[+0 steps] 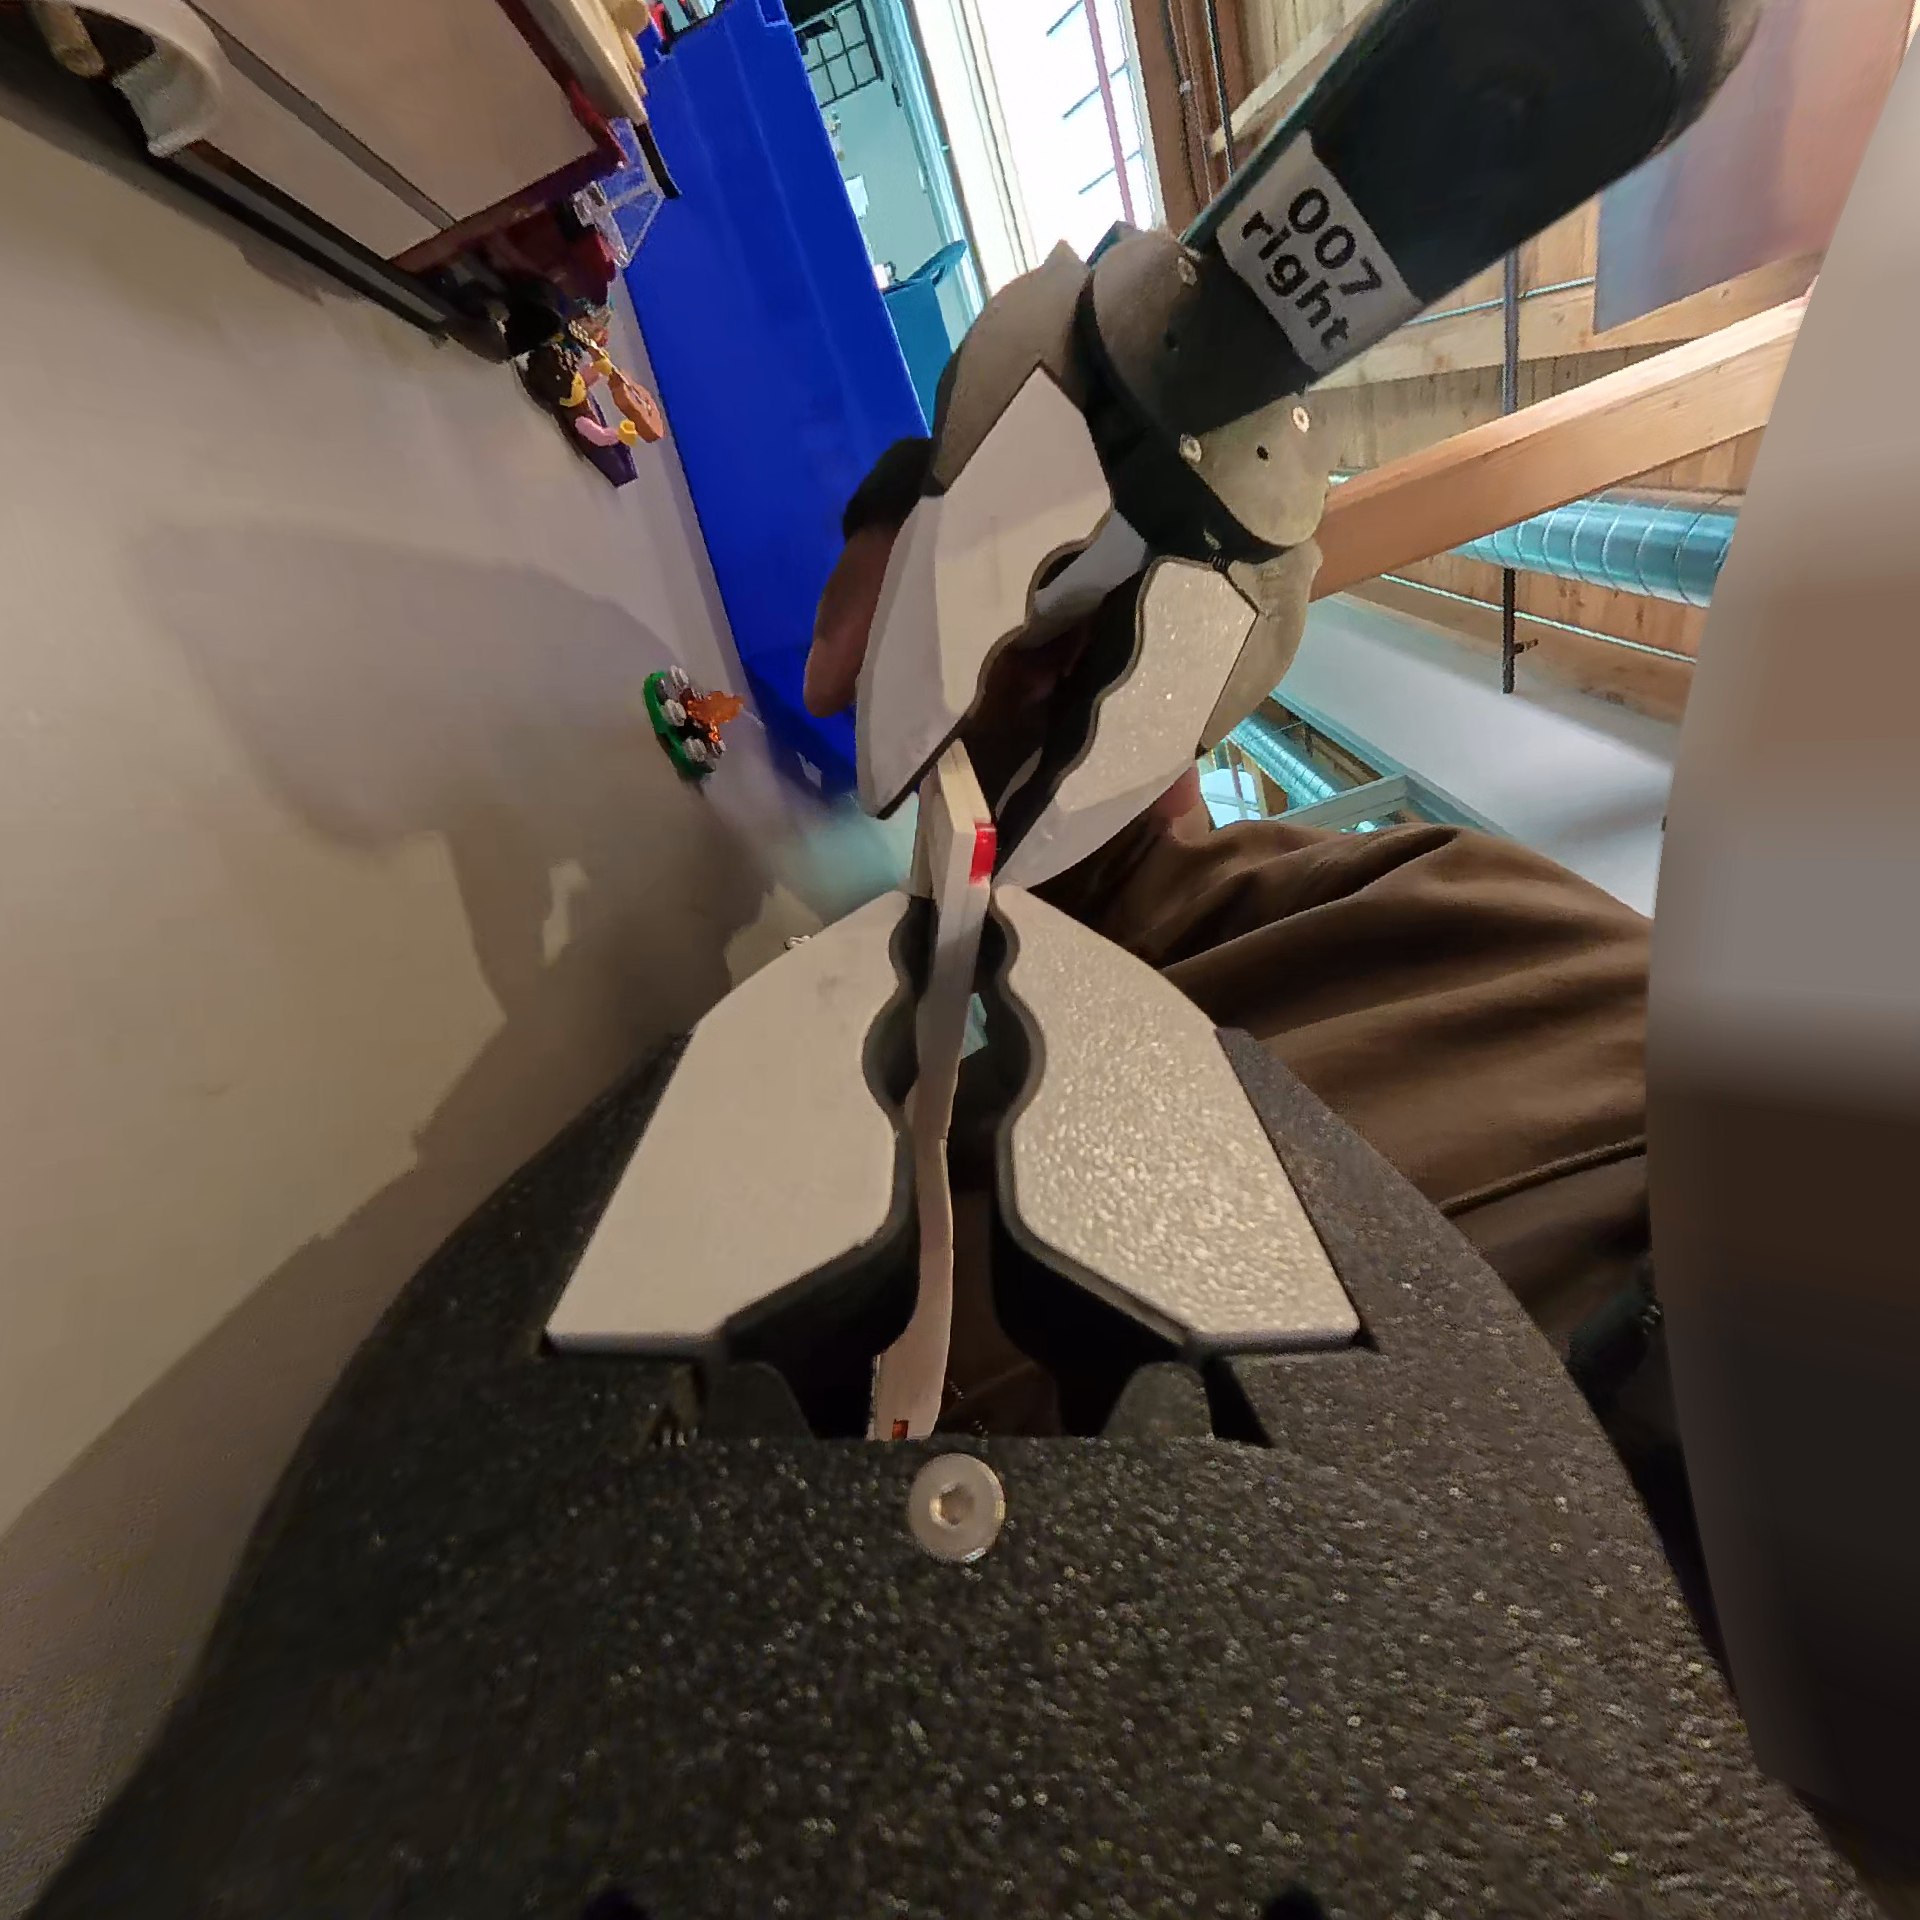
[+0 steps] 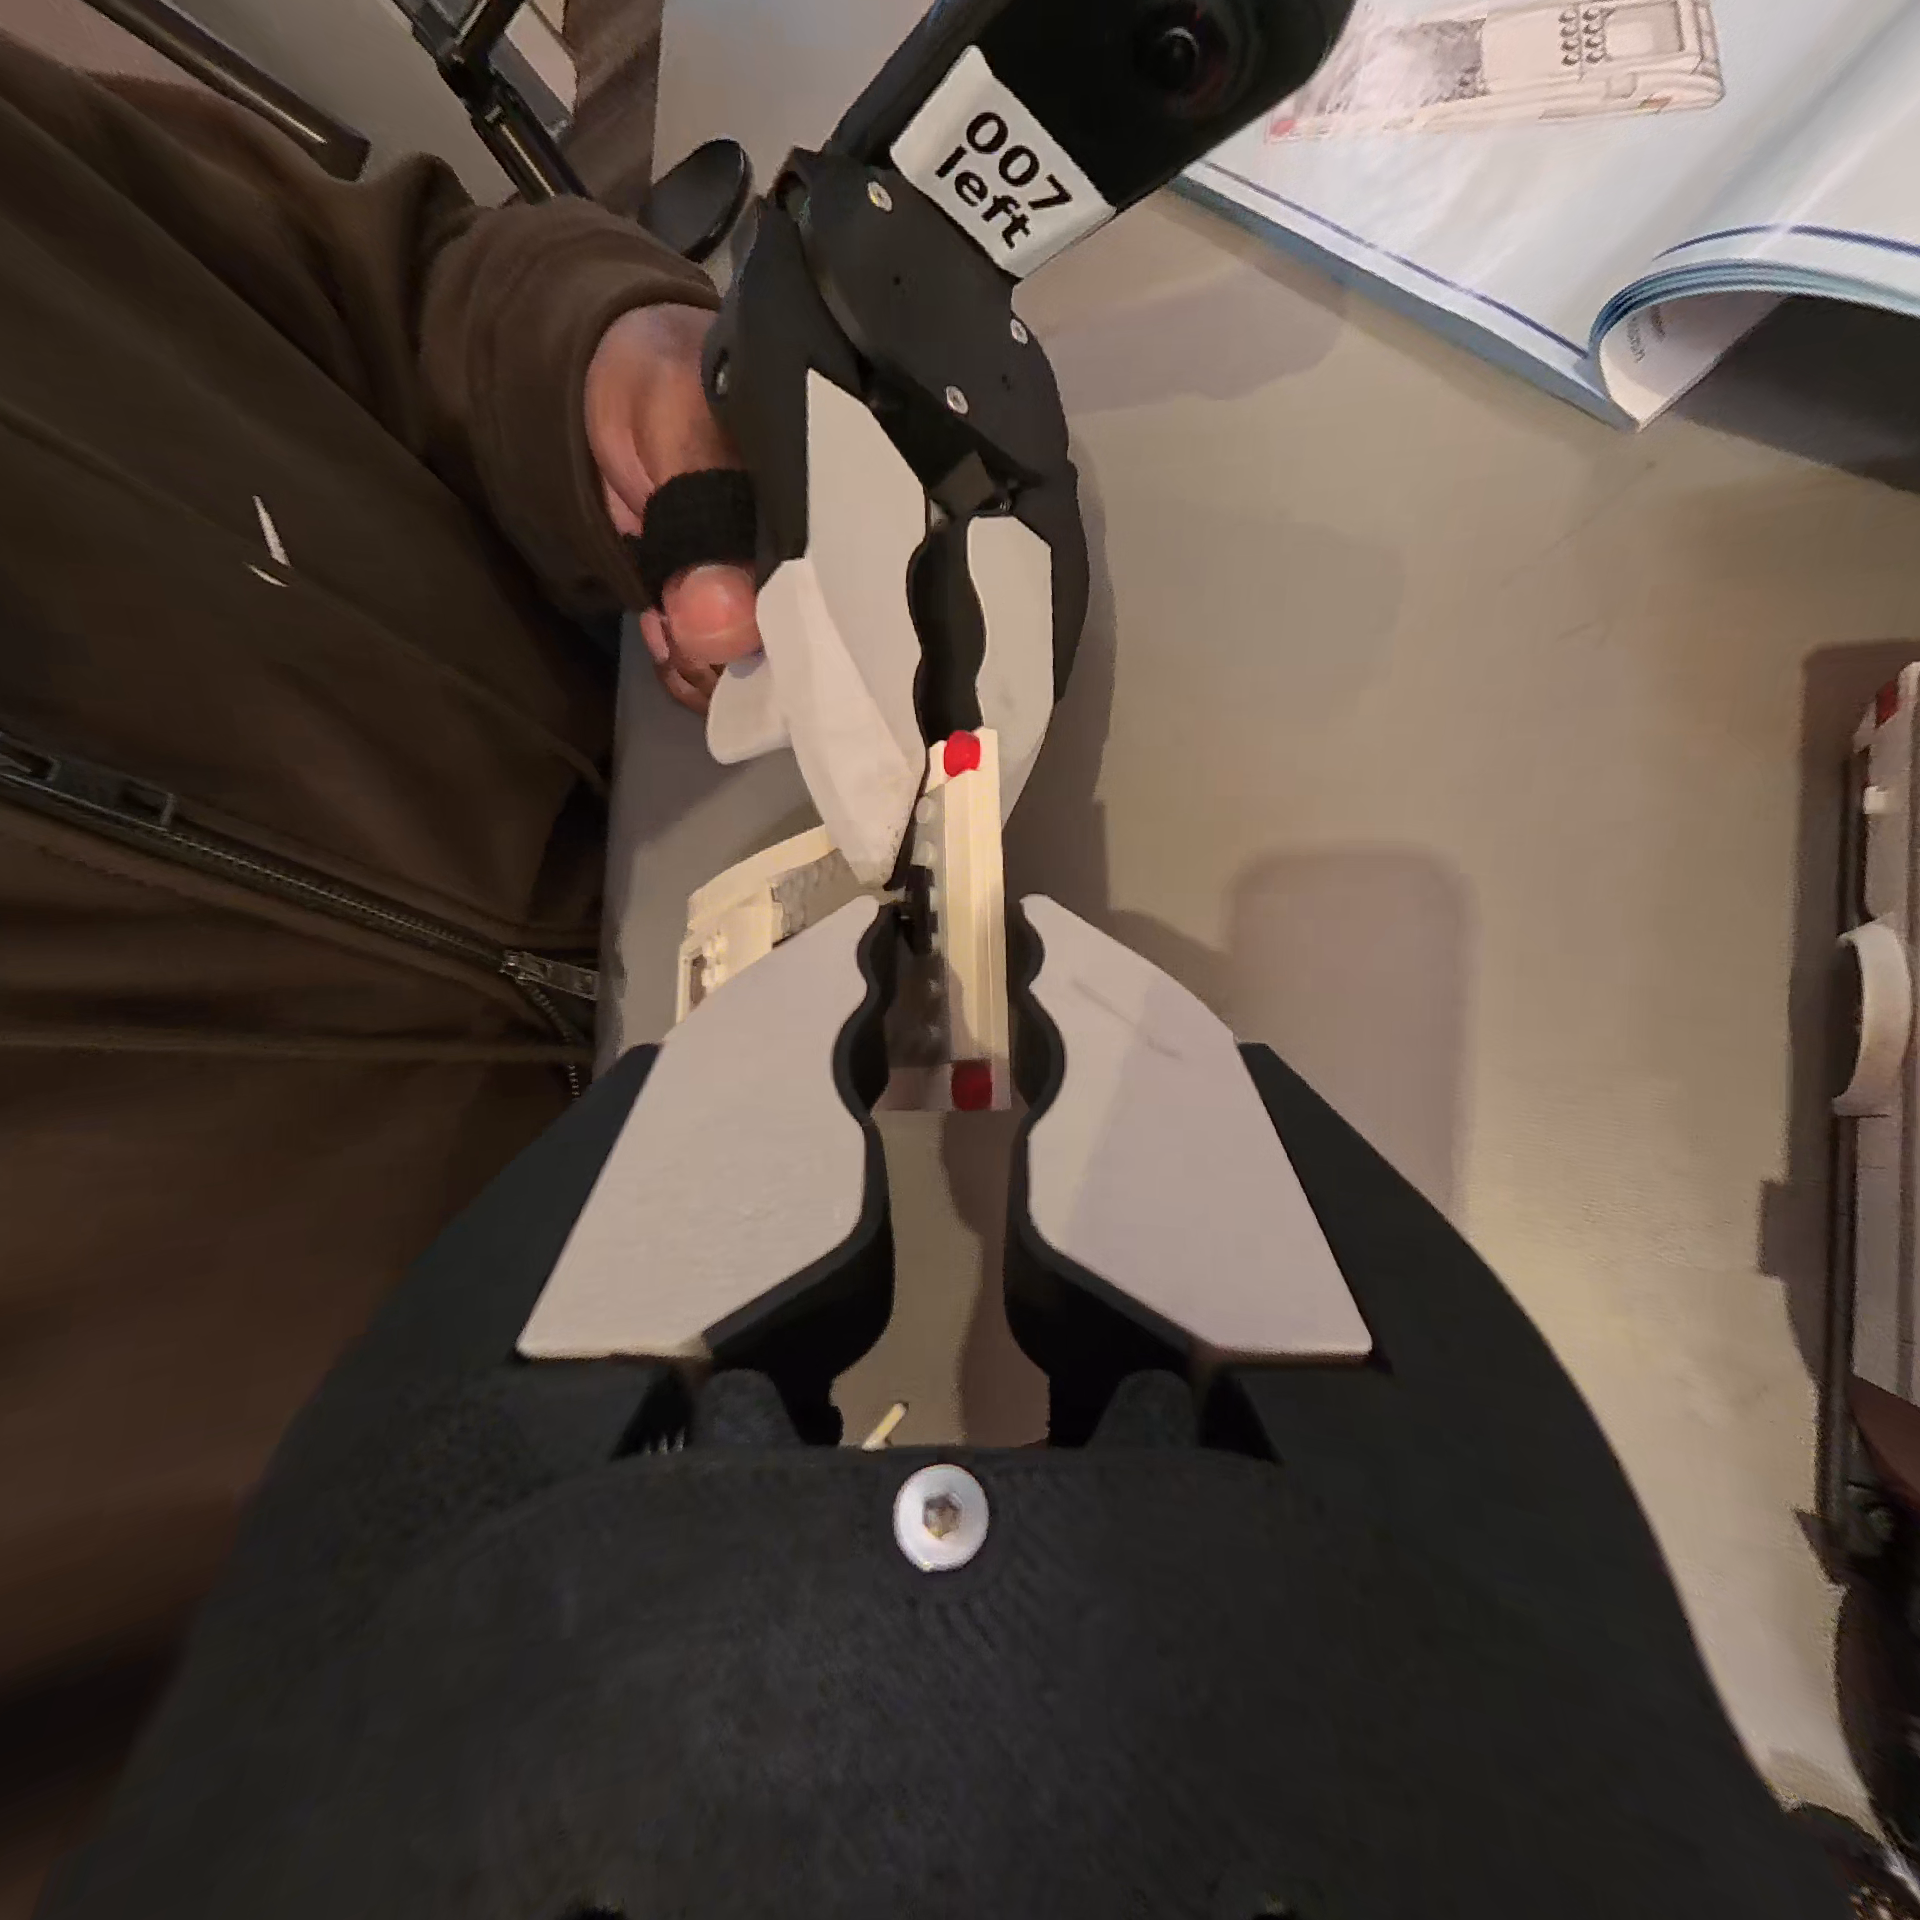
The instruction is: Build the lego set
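Observation:
A long white toy-brick piece (image 2: 971, 914) with a red stud at each end is held between both grippers above a pale table (image 2: 1351, 727). My right gripper (image 2: 953, 906) is shut on its near end; a dark grey part sits on the piece's left side. My left gripper (image 1: 951, 904) is shut on the same piece (image 1: 951, 997), which runs edge-on down the length of its fingers. In the left wrist view the right gripper (image 1: 966, 821) comes in from above and meets the piece's tip by the red stud (image 1: 983, 847). The left gripper also shows in the right wrist view (image 2: 961, 727).
A blue bin (image 1: 769, 416), toy figures (image 1: 592, 395) and a green round piece with an orange flame (image 1: 691, 722) lie on the table. An open booklet (image 2: 1558, 208), a white brick build (image 2: 748, 925) and another white build (image 2: 1881, 935) are nearby. A person's brown jacket (image 2: 260, 727) is close on the left. Less than 4 cm separates the two grippers' tips.

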